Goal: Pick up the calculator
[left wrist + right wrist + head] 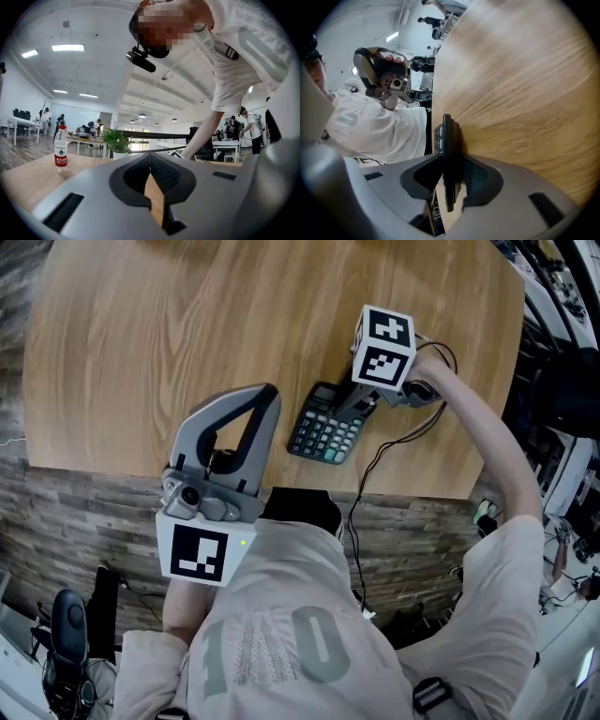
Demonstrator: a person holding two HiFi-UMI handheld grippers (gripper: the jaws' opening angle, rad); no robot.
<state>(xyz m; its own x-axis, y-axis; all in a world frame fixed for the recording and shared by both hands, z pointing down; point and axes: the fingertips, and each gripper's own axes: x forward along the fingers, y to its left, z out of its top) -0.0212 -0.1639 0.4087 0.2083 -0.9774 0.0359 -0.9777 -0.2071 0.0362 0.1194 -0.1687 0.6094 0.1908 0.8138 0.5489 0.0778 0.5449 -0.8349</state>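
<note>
Centrally, one black keyed calculator (326,432) lies near the front edge of the light wooden tabletop (169,324). Two grey grippers: the right gripper (364,407) grasps the calculator's far edge in its fingers; the left gripper (271,393) hovers beside it, fingers clenched on nothing. Only the left gripper view shows one clear red-labelled water bottle (61,151).

— What stood between the jaws of the right gripper (452,158)?
— The calculator (447,133), seen edge-on, with its keys (437,133) facing left. Both pads (476,171) pressed on it.
— And around it?
— A wooden table (520,84) filled the right. At the upper left, a person in a white shirt (379,133) held the left gripper (384,75).
</note>
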